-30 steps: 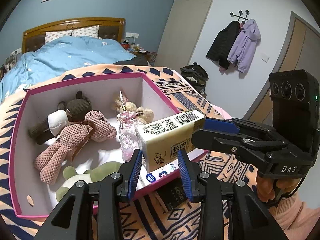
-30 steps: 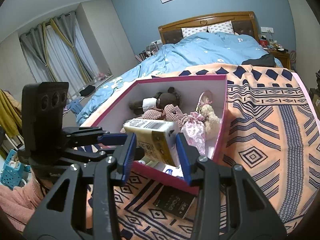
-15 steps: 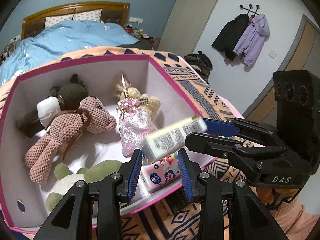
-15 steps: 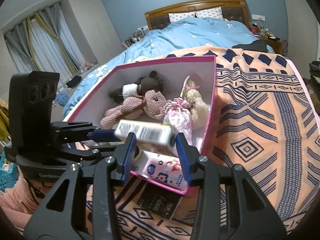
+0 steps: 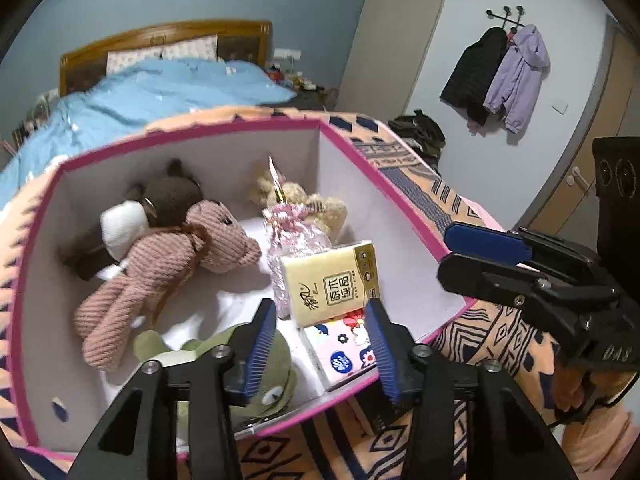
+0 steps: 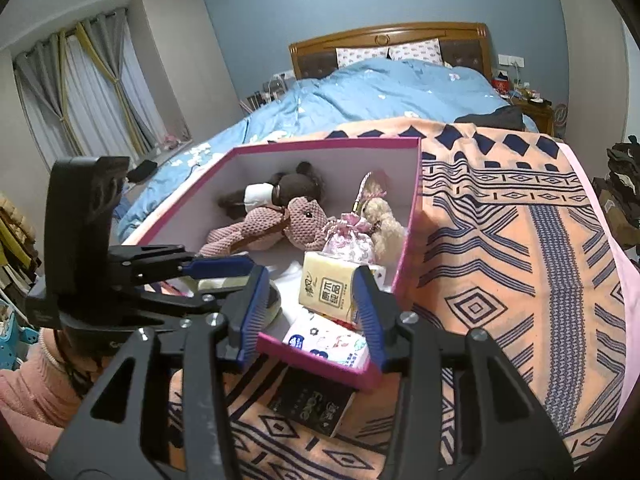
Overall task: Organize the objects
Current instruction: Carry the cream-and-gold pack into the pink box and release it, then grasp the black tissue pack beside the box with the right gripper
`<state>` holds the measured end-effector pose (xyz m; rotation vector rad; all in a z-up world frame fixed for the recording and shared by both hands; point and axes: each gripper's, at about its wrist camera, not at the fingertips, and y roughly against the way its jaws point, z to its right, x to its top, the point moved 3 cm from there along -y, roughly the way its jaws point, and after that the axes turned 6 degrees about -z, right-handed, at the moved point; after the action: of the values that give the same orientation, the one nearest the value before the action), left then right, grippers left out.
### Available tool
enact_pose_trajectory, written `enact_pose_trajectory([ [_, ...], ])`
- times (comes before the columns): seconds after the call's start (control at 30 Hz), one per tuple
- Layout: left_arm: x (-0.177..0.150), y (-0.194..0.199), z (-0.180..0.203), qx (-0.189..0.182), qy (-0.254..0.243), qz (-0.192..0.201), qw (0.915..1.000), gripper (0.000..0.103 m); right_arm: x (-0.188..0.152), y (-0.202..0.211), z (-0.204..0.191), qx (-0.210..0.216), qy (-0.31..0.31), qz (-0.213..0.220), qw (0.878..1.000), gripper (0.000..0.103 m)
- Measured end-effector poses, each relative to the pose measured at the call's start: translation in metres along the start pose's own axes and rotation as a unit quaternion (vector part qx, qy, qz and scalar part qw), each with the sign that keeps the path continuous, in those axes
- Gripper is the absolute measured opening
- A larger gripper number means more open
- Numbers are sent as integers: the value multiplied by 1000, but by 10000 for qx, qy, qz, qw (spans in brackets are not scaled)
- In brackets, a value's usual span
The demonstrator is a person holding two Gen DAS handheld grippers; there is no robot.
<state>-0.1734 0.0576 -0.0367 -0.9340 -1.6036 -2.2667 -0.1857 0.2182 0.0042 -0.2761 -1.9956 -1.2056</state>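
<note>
A yellow tissue pack (image 5: 330,284) stands in the pink-rimmed box (image 5: 380,168), propped against a pink pouch (image 5: 296,236) and resting on a floral tissue pack (image 5: 344,348). My left gripper (image 5: 320,340) hovers just short of the yellow pack. Its jaws are opening, and the pads touch nothing. My right gripper (image 6: 312,312) frames the same yellow pack (image 6: 328,288) from the box's near corner. Its jaws are widening slightly, and the pack lies beyond its tips. In the left wrist view the right gripper (image 5: 448,256) hangs over the box's right wall, holding nothing.
The box also holds a pink knitted bear (image 5: 160,276), a brown plush (image 5: 168,200), a small beige bear (image 5: 296,196) and a green frog plush (image 5: 256,360). A dark packet (image 6: 308,400) lies on the orange patterned blanket (image 6: 500,260) beside the box's near corner.
The yellow pack, held between both grippers above the box's near edge, has dropped into the box and now leans on the pouch. The left jaws have spread apart.
</note>
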Motion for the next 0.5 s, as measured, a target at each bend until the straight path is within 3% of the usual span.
enact_pose_trajectory([
  [0.23,-18,50,17,7,-396,759,9963,57,-18,23,3,333,-135,178,9992,49],
  [0.37,-37,75,29,-247,-630,1096,9917,60,-32,33,2,424,-123,226,9988,50],
  [0.5,-56,78,41,-497,-703,1039,9909,63,-53,30,6,513,-282,80,9983,53],
])
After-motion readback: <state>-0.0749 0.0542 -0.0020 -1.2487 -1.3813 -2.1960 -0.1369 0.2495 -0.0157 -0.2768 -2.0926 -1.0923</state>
